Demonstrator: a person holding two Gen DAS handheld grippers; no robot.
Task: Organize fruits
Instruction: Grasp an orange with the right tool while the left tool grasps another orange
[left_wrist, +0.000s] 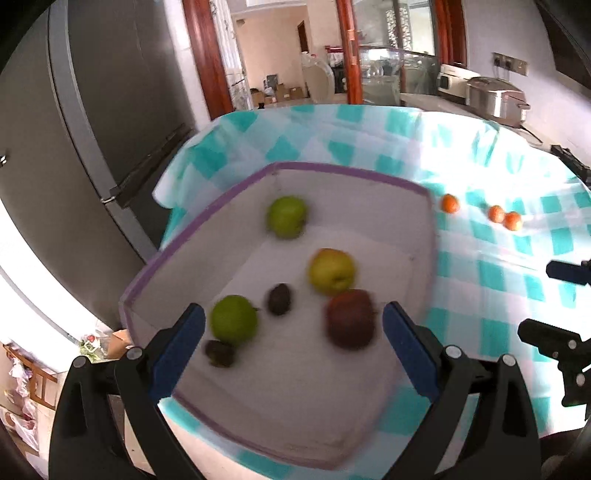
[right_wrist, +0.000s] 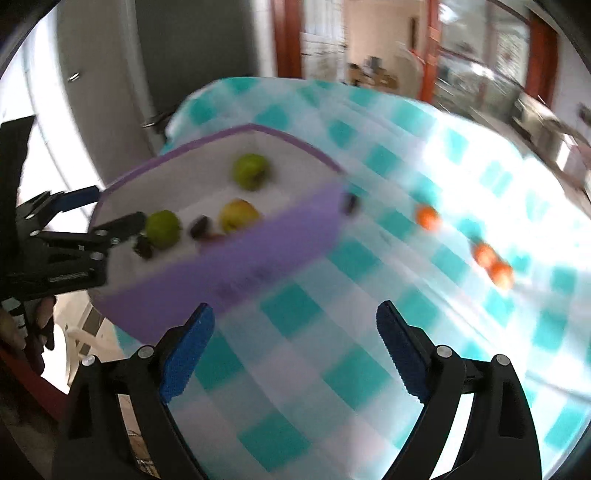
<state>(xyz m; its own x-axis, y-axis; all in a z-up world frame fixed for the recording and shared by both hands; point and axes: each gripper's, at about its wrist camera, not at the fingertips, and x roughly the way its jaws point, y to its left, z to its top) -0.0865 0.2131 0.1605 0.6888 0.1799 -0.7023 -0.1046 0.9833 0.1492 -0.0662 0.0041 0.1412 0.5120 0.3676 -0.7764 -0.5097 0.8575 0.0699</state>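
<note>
A purple-rimmed white bin (left_wrist: 347, 175) sits on the teal checked tablecloth. It holds two green apples (left_wrist: 233, 319) (left_wrist: 287, 216), a yellow apple (left_wrist: 331, 271), a red apple (left_wrist: 351, 318) and two small dark fruits (left_wrist: 279, 298) (left_wrist: 220, 352). Three oranges (left_wrist: 450, 203) (left_wrist: 496, 213) (left_wrist: 513, 220) lie on the cloth right of the bin. My left gripper (left_wrist: 293, 328) is open and empty above the bin's near side. My right gripper (right_wrist: 295, 332) is open and empty over the cloth, right of the bin (right_wrist: 236, 266). The oranges (right_wrist: 427, 217) (right_wrist: 484, 254) (right_wrist: 501, 274) lie ahead of it to the right.
A dark refrigerator (left_wrist: 92, 129) stands left of the table. A counter with a silver cooker (left_wrist: 495, 96) is at the back right. The table edge (left_wrist: 173, 184) drops off behind the bin. The left gripper shows in the right wrist view (right_wrist: 107, 210), over the bin.
</note>
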